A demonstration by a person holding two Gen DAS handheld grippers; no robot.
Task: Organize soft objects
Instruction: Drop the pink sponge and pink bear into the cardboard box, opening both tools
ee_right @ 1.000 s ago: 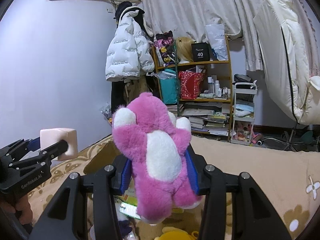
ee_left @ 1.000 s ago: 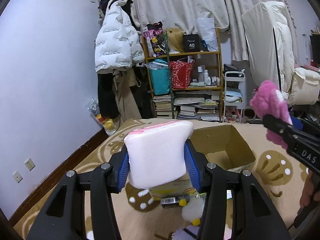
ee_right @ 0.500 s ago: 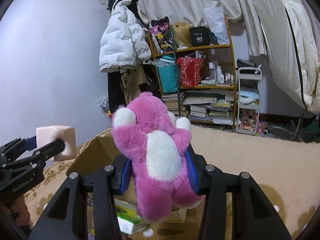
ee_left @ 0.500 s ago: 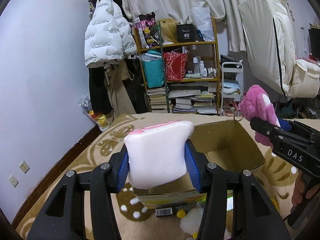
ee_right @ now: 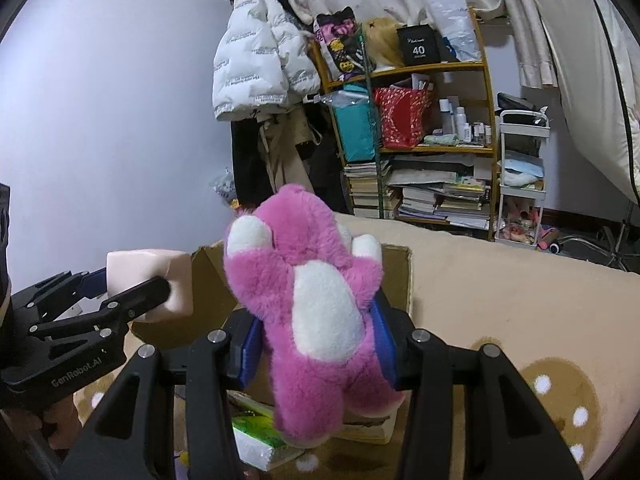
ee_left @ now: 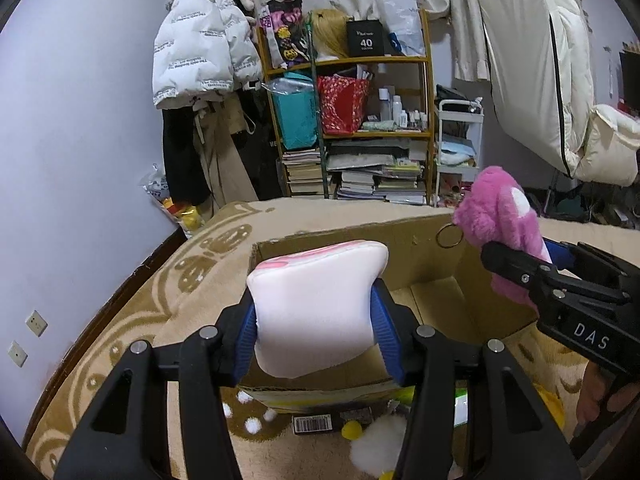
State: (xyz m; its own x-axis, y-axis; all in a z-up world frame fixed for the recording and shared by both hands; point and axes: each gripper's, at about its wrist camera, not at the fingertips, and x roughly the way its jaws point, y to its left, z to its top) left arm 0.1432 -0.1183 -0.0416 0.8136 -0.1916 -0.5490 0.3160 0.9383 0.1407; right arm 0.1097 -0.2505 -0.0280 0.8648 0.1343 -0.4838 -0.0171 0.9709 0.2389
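Observation:
My left gripper (ee_left: 316,332) is shut on a pink-and-white toast-shaped plush (ee_left: 316,304) and holds it over the near edge of an open cardboard box (ee_left: 432,280). My right gripper (ee_right: 316,344) is shut on a pink plush bear (ee_right: 316,312) with white paws and belly, held above the box's right side. In the left wrist view the bear (ee_left: 500,220) and the right gripper (ee_left: 560,276) show at the right. In the right wrist view the toast plush (ee_right: 156,284) and the left gripper (ee_right: 100,304) show at the left, with the box (ee_right: 208,292) behind.
The box stands on a beige patterned blanket (ee_left: 200,264). A white-and-yellow plush (ee_left: 376,448) and a barcode label (ee_left: 314,424) lie in front of the box. A green-covered book (ee_right: 260,436) lies below the bear. A cluttered shelf (ee_left: 360,120) and hanging coats (ee_left: 200,60) stand behind.
Both grippers have moved forward and down toward the box with their plush toys held. The box now looks larger and closer under both toys.

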